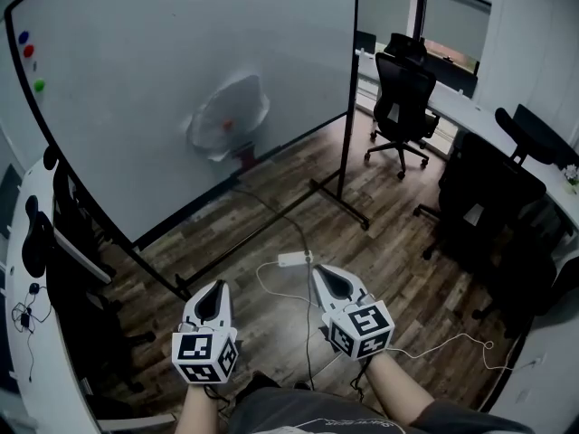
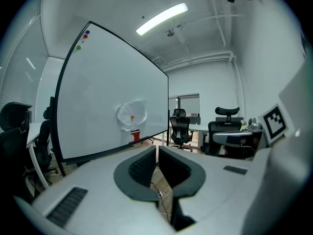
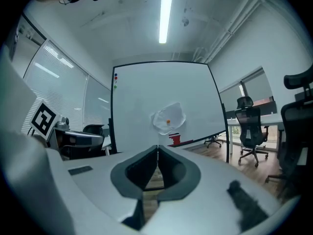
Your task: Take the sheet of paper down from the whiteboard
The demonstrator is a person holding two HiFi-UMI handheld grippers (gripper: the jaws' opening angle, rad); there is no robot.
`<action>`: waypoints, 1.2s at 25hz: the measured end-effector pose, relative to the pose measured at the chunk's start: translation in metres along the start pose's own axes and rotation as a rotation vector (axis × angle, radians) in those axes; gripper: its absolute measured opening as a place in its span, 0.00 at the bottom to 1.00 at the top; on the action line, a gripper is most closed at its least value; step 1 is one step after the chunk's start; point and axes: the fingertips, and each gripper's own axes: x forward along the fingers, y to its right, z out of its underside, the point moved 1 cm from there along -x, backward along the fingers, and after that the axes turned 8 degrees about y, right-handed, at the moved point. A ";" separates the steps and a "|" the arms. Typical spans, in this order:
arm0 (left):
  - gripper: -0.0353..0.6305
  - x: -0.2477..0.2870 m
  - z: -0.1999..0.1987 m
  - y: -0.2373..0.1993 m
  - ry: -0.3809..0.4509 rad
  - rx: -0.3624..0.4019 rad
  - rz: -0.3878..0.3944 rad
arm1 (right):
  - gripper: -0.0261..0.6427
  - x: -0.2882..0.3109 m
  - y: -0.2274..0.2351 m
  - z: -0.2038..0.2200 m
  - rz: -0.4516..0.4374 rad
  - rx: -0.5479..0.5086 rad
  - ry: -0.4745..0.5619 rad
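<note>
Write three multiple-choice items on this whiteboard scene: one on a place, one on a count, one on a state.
1. Where is the sheet of paper on the whiteboard? A top corner; B low, above the red object; C on the floor.
2. How many magnets sit in the board's top corner? A one; B three; C five.
3. The right gripper is: A shut, empty; B open; C shut on paper.
Key: 1B, it hangs just above the red object; 2B, blue, red and green; 3A, its jaws meet with nothing between.
</note>
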 end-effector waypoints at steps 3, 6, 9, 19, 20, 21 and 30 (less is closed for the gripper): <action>0.09 0.012 -0.006 0.005 0.007 0.019 -0.002 | 0.07 0.007 0.005 -0.007 -0.011 -0.014 0.012; 0.09 0.024 -0.009 0.007 0.014 0.024 0.001 | 0.07 0.015 0.012 -0.012 -0.013 -0.014 0.022; 0.09 0.039 -0.007 0.005 0.010 0.014 0.008 | 0.07 0.024 0.017 -0.010 -0.012 -0.017 0.011; 0.09 0.111 0.007 -0.025 -0.009 -0.018 -0.003 | 0.07 0.090 0.050 0.009 -0.027 -0.020 -0.042; 0.09 0.120 0.009 -0.031 -0.014 -0.022 -0.009 | 0.07 0.102 0.051 0.011 -0.036 -0.024 -0.049; 0.09 0.130 0.010 -0.037 -0.020 -0.025 -0.013 | 0.07 0.113 0.053 0.012 -0.044 -0.025 -0.056; 0.09 0.215 0.000 -0.090 -0.023 -0.045 -0.027 | 0.07 0.217 0.074 -0.003 -0.067 -0.020 -0.038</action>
